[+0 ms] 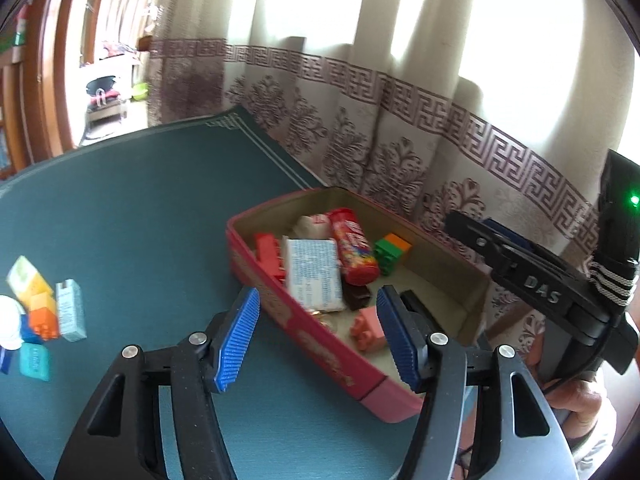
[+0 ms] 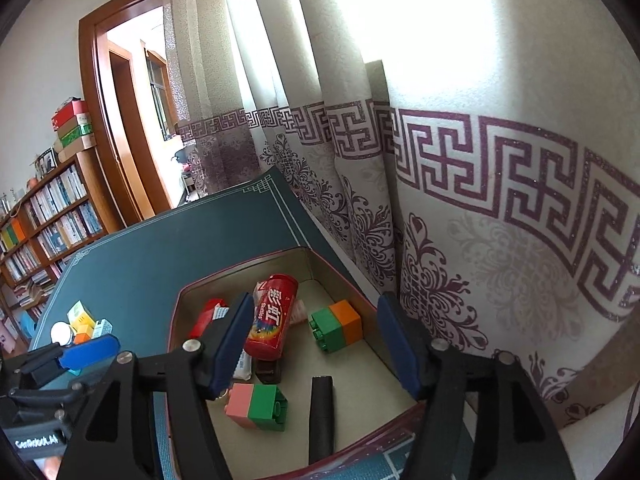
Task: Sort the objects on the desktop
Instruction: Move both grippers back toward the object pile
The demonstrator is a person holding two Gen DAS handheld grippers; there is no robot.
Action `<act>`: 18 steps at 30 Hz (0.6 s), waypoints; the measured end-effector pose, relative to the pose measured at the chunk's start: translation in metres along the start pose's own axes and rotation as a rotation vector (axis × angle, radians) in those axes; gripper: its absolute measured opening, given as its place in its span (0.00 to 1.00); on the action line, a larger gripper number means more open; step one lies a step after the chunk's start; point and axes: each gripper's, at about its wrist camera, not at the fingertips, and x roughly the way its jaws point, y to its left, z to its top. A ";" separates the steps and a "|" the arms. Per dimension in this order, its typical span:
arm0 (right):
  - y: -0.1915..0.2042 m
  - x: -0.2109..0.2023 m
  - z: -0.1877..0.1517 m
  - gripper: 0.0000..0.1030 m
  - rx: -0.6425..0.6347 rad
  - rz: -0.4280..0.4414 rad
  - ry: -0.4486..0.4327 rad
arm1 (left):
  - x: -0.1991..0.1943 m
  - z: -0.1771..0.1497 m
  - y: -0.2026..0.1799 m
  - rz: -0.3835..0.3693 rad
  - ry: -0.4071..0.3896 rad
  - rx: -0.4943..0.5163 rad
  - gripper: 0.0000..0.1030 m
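Left tongs [image 1: 316, 336], right tongs [image 2: 316, 340]: both spread, empty, above pink box [image 1: 296, 334]. Unsorted cartons [image 1: 70, 310] far left on counter [image 1: 140, 216]: probably light, stiff; grip flat sides.

Patterned curtain [image 2: 460, 200], wooden bookshelf [image 2: 48, 216], wooden doorway [image 2: 116, 120], green mat [image 1: 120, 208]

We see a white disc [image 1: 8, 322] cut off at nine o'clock; the blocks [image 1: 40, 312] beside it are blurred.

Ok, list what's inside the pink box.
In the pink box: red candy tube, green-orange brick, pink-green brick, black stick, red brick, white packet. Whatever lies beneath these stays covered.
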 end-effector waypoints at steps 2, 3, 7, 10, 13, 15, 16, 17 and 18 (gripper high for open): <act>0.003 -0.002 0.000 0.75 -0.003 0.005 -0.006 | -0.003 0.000 0.006 0.024 -0.003 -0.004 0.63; 0.004 -0.004 0.000 0.79 -0.006 0.007 -0.013 | -0.003 0.000 0.009 0.034 -0.003 -0.008 0.63; 0.014 -0.008 0.000 0.80 -0.026 0.031 -0.026 | -0.004 -0.001 0.026 0.060 0.007 -0.043 0.63; 0.024 -0.011 0.000 0.80 -0.045 0.049 -0.030 | -0.007 -0.003 0.039 0.101 0.005 -0.062 0.63; 0.033 -0.012 -0.003 0.81 -0.058 0.069 -0.026 | -0.010 -0.006 0.054 0.156 0.001 -0.074 0.63; 0.040 -0.014 -0.007 0.81 -0.067 0.080 -0.021 | -0.011 -0.007 0.061 0.179 0.001 -0.080 0.63; 0.043 -0.013 -0.008 0.81 -0.073 0.085 -0.017 | -0.012 -0.008 0.066 0.194 0.000 -0.084 0.63; 0.046 -0.012 -0.009 0.81 -0.077 0.088 -0.014 | -0.013 -0.008 0.069 0.200 0.000 -0.087 0.63; 0.049 -0.012 -0.011 0.81 -0.083 0.092 -0.010 | -0.015 -0.009 0.072 0.206 -0.002 -0.089 0.63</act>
